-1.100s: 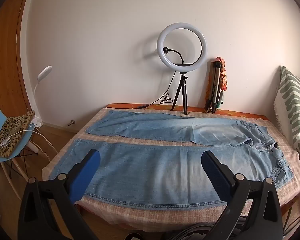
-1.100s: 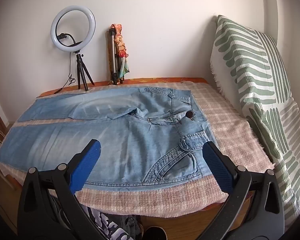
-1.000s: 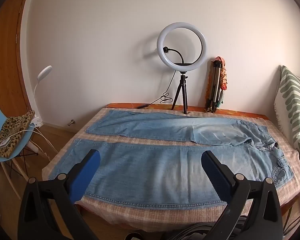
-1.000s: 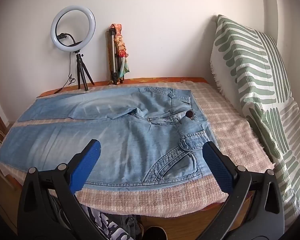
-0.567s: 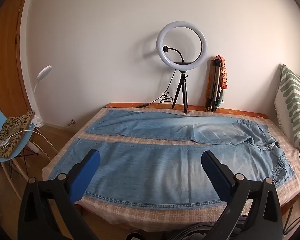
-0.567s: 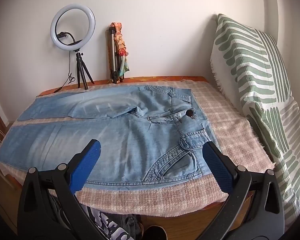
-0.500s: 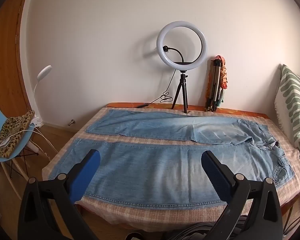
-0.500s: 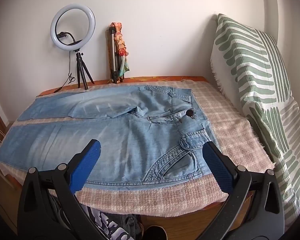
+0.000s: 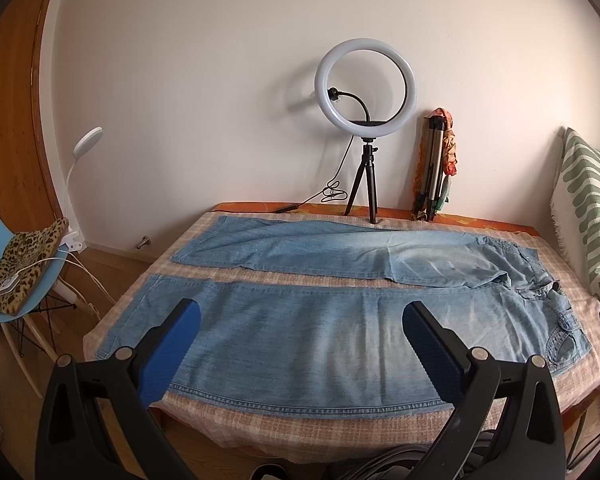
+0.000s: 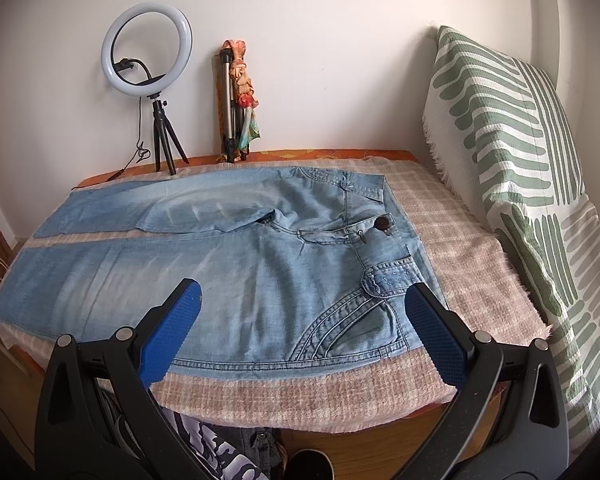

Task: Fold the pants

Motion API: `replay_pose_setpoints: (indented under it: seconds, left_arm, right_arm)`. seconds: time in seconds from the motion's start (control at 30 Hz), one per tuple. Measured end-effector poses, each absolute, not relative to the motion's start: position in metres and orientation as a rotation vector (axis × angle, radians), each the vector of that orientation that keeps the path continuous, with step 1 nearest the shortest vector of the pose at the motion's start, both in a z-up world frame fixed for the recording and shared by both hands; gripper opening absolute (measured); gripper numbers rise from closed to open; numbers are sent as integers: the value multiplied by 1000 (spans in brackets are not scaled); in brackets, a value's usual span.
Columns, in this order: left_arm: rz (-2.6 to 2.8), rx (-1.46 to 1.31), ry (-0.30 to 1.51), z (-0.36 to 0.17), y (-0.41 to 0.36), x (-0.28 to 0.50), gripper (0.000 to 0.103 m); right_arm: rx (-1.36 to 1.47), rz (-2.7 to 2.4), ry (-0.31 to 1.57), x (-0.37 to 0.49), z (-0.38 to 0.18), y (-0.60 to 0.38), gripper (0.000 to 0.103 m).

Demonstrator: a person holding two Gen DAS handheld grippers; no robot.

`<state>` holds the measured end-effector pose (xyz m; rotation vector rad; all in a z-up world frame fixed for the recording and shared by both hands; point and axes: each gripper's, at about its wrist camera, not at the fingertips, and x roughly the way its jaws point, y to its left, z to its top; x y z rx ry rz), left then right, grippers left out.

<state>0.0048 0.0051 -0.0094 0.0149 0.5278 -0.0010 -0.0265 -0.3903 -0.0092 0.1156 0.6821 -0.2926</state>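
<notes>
Light blue denim pants [image 9: 320, 320] lie spread flat on the table, both legs side by side pointing left, waist at the right. In the right wrist view the pants [image 10: 240, 264] show their waistband, button and front pocket. My left gripper [image 9: 300, 312] is open and empty, held above the near leg at the table's front edge. My right gripper [image 10: 302, 294] is open and empty, held above the near hip and pocket. Neither touches the cloth.
A pink checked cloth [image 10: 440, 232] covers the table. A ring light on a tripod [image 9: 366, 88] and a folded tripod [image 9: 434, 168] stand at the back wall. A green striped cushion [image 10: 500, 128] leans at the right. A blue chair [image 9: 16, 280] stands at the left.
Both grippers have drifted very slightly; the pants have not moved and both grippers stay open.
</notes>
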Motion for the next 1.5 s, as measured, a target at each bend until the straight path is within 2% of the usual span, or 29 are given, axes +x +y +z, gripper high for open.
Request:
replay_pose_setpoints:
  seconds: [0.23,0.5,0.73,0.9,1.1,1.33,1.4,1.47,1.5]
  left_arm:
    - [-11,24,535,-16,15,13,103]
    - [13,122,587,-28,42,48,103]
    - [33,154,654,-31,82,101,103]
    - [50,181,680,-31,100,143,103]
    - [41,142,739,-42,120,198,103]
    - [10,45,838,-63,137,281,103]
    - [-3,2,871,-70,142,308,103]
    - [0,-30,886,-76,147,332,102]
    - [12,-43,892,-80,149,345,101]
  right_arm:
    - [73,-279,691,-13,-10,-386,103]
    - [-6,-184,661,24,19,-390,103]
    - [-91,-79,657,98,42,-381,103]
    - [-35,18,667,154,46,-378,103]
    - [26,156,752,237,25,-364,103]
    - [16,278,894,338,-23,-325,103]
    - [-2,298,914,365,-36,-312,98]
    - [-7,324,948,394,-53,-300,88]
    - [-9,329,963,406,-62,-295,86]
